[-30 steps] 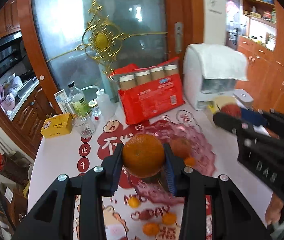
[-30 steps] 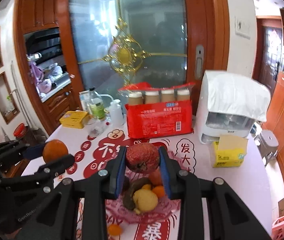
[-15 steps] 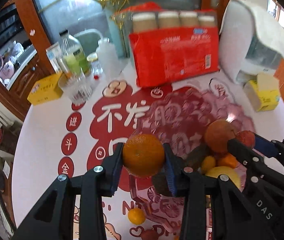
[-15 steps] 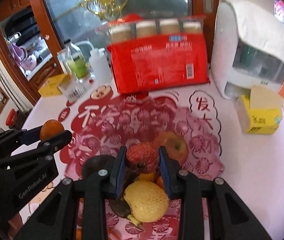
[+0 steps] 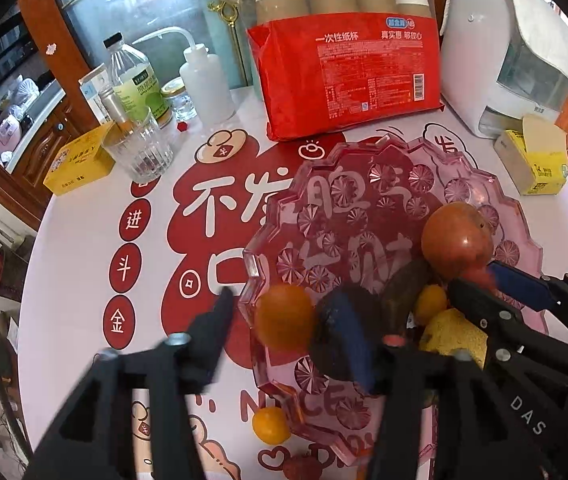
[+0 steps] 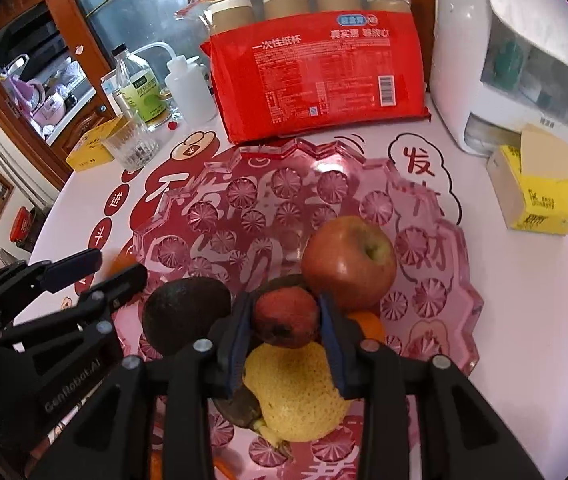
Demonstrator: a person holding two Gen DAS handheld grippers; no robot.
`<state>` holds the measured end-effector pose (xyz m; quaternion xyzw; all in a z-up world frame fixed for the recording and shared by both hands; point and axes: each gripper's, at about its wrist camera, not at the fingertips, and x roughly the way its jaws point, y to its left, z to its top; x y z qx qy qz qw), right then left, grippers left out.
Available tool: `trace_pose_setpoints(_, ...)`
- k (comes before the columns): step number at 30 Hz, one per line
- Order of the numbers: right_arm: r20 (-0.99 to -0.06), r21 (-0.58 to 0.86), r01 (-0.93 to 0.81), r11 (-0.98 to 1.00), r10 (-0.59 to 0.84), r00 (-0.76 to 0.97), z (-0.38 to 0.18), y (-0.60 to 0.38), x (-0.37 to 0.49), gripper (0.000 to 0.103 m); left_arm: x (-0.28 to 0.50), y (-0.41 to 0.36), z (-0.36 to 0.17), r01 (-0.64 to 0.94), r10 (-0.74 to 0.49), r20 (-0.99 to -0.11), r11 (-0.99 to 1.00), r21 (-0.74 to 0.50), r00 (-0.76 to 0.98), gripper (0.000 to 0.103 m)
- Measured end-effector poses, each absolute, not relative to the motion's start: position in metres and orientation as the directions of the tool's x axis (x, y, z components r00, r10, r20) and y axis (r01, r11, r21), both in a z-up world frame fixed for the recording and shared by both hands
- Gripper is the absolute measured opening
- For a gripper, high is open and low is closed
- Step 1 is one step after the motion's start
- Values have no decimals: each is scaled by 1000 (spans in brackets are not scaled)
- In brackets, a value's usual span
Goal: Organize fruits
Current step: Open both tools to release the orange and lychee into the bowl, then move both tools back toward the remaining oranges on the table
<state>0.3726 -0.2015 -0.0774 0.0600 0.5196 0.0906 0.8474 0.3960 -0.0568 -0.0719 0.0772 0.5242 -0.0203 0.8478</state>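
The orange (image 5: 284,317) sits just inside the near-left rim of the pink glass fruit tray (image 5: 364,184), between the parting jaws of the left gripper (image 5: 284,320), whose pads are clear of it. Over the tray's near middle, the right gripper (image 6: 286,322) is also opening around a small red fruit (image 6: 286,317); whether its pads yet clear it is uncertain. That fruit rests above a yellow pear (image 6: 296,392), beside an apple (image 6: 350,262) and an avocado (image 6: 186,312).
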Motion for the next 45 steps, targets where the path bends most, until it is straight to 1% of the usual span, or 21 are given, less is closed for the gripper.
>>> trace_pose_setpoints(2, -862, 206, -75, 976, 218, 457, -74, -205, 370, 45, 393, -57, -69, 115, 49, -887, 987, 114, 460, 67)
trace_pose_setpoints(3, -857, 211, -74, 975, 221, 465, -72, -207, 368, 45, 392, -57, -68, 117, 48, -886, 986, 115, 460, 68)
trace_pose_setpoints(5, -852, 213, -72, 974, 221, 475, -68, -208, 367, 45, 390, -57, -66, 118, 50, -887, 986, 116, 459, 69)
trace_pose_setpoints(7, -846, 207, -70, 976, 214, 488, -63, -210, 364, 45, 387, -57, -64, 122, 49, -886, 986, 118, 460, 73)
trace_pose_setpoints(9, -839, 189, -75, 979, 201, 505, -58, -210, 361, 45, 383, -57, -61, 120, 54, -881, 985, 125, 470, 79)
trace_pose_setpoints(11, -834, 171, -79, 982, 187, 519, -53, -210, 358, 45, 380, -56, -58, 123, 51, -878, 985, 124, 475, 81)
trace_pose_setpoints(18, -821, 127, -93, 988, 157, 549, -40, -209, 343, 45, 365, -52, -45, 128, 32, -876, 986, 106, 481, 81)
trace_pose_setpoints(26, -803, 120, -91, 989, 151, 576, -21, -210, 323, 45, 342, -48, -22, 142, 11, -861, 985, 97, 508, 85)
trace_pose_setpoints(33, -777, 112, -101, 989, 150, 611, 4, -207, 300, 45, 318, -41, 1, 152, -5, -844, 984, 91, 537, 85)
trace_pose_setpoints(39, -741, 123, -122, 985, 173, 648, 30, -200, 273, 45, 293, -34, 20, 163, -25, -824, 983, 83, 566, 89)
trace_pose_setpoints(45, -710, 135, -155, 979, 204, 674, 48, -192, 249, 45, 270, -28, 37, 180, -48, -803, 981, 74, 594, 91)
